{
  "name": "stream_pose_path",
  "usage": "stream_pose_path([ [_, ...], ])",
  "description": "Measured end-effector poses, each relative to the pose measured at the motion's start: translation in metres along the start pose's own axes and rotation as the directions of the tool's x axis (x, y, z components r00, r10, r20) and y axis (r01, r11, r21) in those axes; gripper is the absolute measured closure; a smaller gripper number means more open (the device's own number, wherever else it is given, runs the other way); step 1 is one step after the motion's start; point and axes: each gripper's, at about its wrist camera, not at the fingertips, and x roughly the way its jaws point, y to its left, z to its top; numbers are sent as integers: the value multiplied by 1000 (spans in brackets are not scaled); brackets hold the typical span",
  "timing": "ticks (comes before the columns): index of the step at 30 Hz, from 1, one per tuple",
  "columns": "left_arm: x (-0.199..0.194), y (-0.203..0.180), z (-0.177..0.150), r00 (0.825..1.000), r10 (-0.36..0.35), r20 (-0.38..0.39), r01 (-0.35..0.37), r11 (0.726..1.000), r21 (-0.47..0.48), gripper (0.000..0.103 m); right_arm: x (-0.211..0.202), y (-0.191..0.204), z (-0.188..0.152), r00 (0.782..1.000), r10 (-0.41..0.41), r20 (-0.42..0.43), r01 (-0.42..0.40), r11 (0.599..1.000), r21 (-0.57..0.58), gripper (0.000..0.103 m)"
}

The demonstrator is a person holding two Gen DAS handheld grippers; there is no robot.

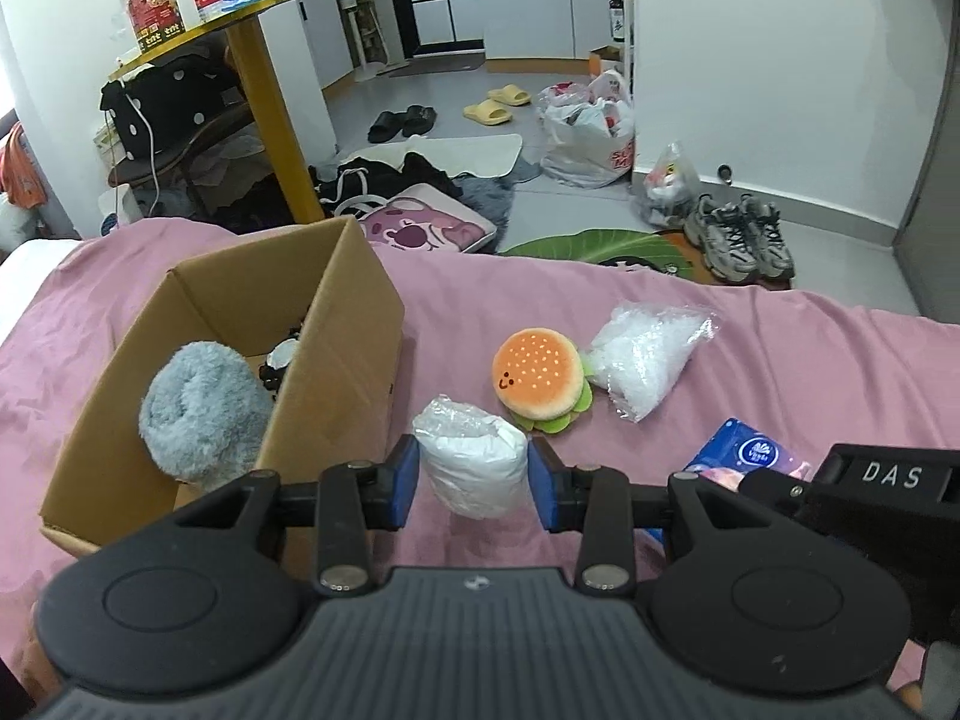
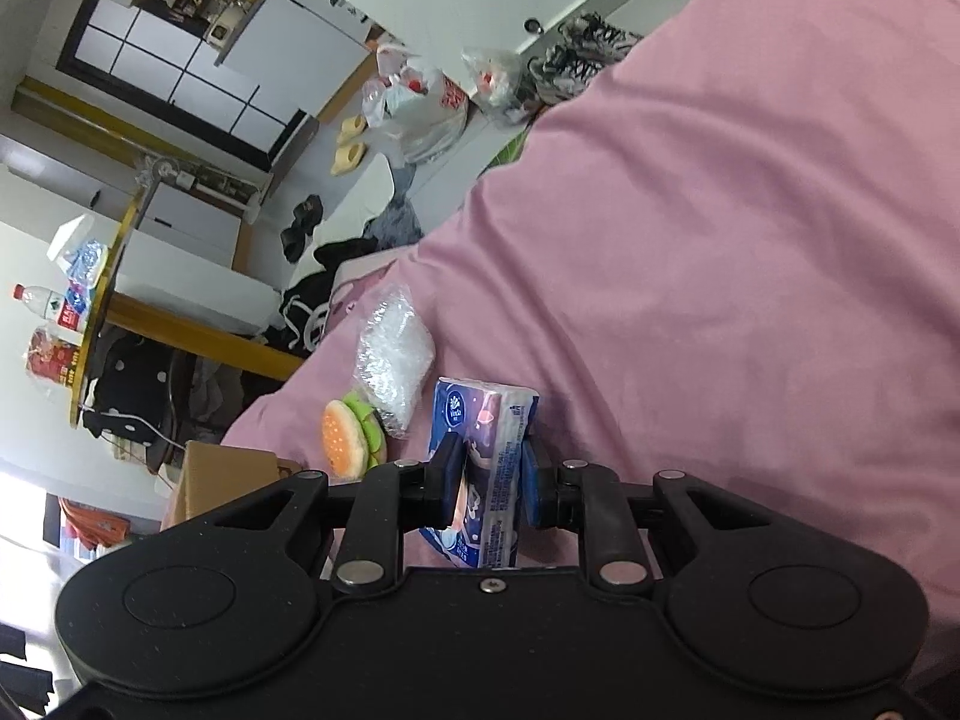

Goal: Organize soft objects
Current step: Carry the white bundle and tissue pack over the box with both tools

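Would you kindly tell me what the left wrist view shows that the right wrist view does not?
Only the left wrist view shows the left gripper clamped on a white wrapped bundle, and a grey fluffy toy in the cardboard box. Only the right wrist view shows the right gripper pinching the blue tissue pack. Both show the burger plush, the clear crinkly bag and the pink bedsheet.

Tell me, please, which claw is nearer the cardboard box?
Left. The left claw, gripping a white packet, is beside the cardboard box; the right claw is farther off.
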Motion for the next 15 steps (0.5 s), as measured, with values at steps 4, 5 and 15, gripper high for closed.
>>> stream_pose_path([
  [4,-16,12,2,1000,-23,19,23,1000,-1,65,-10,8,-5,999,-5,33,6,1000,-14,82],
  [5,-20,16,3,999,-29,23,29,1000,-3,65,-13,10,-6,999,-5,42,5,1000,-18,82],
  [15,-52,48,-2,996,-49,68,51,998,-26,65,-37,33,-22,994,5,107,6,994,-111,82],
])
